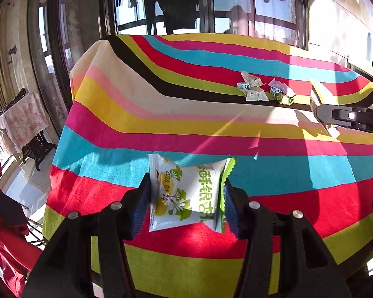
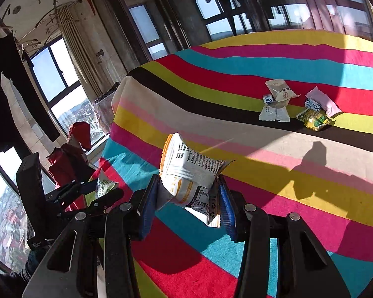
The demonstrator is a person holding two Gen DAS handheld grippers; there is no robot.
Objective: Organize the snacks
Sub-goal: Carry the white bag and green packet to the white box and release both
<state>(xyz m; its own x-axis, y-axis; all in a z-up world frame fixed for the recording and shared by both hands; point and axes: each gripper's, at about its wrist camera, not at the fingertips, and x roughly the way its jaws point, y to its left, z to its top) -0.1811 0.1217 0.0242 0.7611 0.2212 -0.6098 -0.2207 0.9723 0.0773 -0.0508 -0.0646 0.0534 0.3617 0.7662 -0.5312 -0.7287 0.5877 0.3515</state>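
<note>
Carrying two packets at once above the striped tablecloth point(image 1: 161, 114), mid-sort by the look of it. Gripped in the left gripper point(image 1: 186, 196): a white-and-green snack packet point(image 1: 186, 193), pinched side to side between the blue pads point(image 1: 141, 206), held clear over the near red and blue stripes. No earlier view to compare, so nothing to say on the jaws beyond a moderate spread, pads pressing the wrapper. Clamped in the right gripper point(image 2: 189, 198): a white-and-orange snack packet point(image 2: 189, 173), crumpled between its pads, tilted, also held off the cloth. Seen from the left wrist view, the same right gripper point(image 1: 335, 114) off to the right edge with that packet.

Waiting farther across the table: a small cluster of sweets point(image 2: 276, 101) on the red, lime and black stripes, and just beside it a second cluster point(image 2: 318, 111) with a pink wrapper and a yellow-green one. Probably the drop zones. Next, likely: matching each packet to its group, lowering beside it, then easing the jaws apart without scattering the light wrappers.
</note>
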